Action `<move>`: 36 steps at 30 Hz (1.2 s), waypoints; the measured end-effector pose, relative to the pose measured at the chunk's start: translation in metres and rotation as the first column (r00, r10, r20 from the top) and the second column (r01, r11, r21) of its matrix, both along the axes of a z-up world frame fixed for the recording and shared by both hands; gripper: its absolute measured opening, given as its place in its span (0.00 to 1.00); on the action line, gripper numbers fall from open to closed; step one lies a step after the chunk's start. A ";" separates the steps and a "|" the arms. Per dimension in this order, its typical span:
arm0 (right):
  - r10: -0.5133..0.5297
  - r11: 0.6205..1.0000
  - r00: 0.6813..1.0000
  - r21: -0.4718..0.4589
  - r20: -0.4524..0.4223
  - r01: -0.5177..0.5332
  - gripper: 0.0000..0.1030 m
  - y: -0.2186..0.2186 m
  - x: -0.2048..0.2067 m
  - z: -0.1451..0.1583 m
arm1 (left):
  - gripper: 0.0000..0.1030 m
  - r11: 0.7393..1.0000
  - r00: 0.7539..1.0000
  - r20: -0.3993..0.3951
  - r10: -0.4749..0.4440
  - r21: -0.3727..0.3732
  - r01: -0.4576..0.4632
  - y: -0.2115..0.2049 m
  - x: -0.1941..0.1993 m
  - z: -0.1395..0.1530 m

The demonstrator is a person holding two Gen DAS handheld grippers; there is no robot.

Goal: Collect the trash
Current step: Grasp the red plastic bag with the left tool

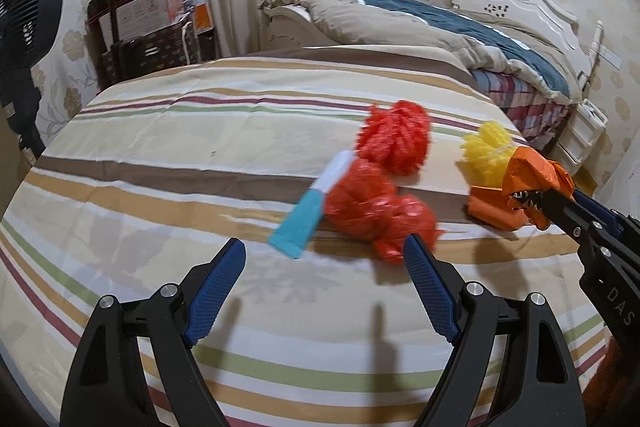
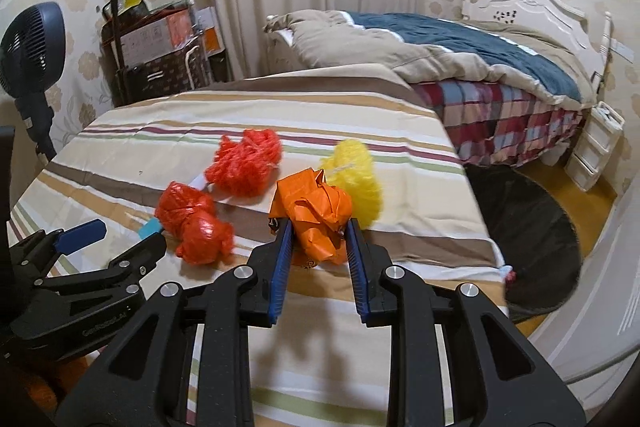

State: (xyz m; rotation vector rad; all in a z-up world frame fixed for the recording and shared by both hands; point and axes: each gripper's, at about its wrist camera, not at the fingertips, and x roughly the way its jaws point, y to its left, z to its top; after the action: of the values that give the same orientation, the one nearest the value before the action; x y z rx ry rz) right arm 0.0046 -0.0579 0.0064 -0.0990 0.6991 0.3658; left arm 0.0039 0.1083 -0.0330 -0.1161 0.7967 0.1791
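The teal-and-white wrapper (image 1: 310, 207) lies half tucked under the red plastic wad (image 1: 376, 215) — from the right wrist view only a sliver shows. The fan (image 1: 28, 11) is cut by the frame edge, and the orange wrapper's (image 2: 316, 215) print is unreadable.

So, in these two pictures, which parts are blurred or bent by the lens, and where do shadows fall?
Left wrist view: the red mesh bundles look motion-blurred, the striped cloth bows from fisheye distortion, and soft shadows of the left tongs fall on it. Right wrist view: the orange wrapper between the right tongs is fairly sharp, the yellow mesh is smeared, and the corners are dark.
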 end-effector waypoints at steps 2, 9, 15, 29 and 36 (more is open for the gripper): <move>-0.020 1.000 1.000 -0.003 0.006 0.020 0.25 -0.009 -0.001 0.001 | 0.78 1.000 1.000 0.003 -0.010 0.007 0.010 -0.007 0.003 0.000; -0.084 0.996 0.996 0.011 0.005 0.084 0.25 -0.044 -0.004 -0.001 | 0.79 0.999 1.000 0.004 -0.026 0.021 0.026 -0.028 0.017 0.000; -0.121 0.992 0.993 0.023 -0.012 0.122 0.25 -0.064 -0.001 -0.007 | 0.78 0.999 0.999 -0.035 -0.022 0.035 0.023 -0.037 0.035 -0.008; -0.130 0.990 0.990 0.048 -0.049 0.132 0.25 -0.075 0.005 -0.021 | 0.39 0.996 0.997 -0.053 -0.064 0.056 0.067 -0.046 0.034 -0.017; -0.129 0.990 0.990 0.049 -0.048 0.131 0.25 -0.075 0.005 -0.020 | 0.39 0.996 0.997 0.008 -0.080 0.048 0.080 -0.042 0.021 -0.006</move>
State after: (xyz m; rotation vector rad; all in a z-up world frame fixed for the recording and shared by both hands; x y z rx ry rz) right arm 0.0099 -0.1331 -0.0140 0.0040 0.7356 0.2613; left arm 0.0247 0.0664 -0.0390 -0.0403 0.7852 0.1216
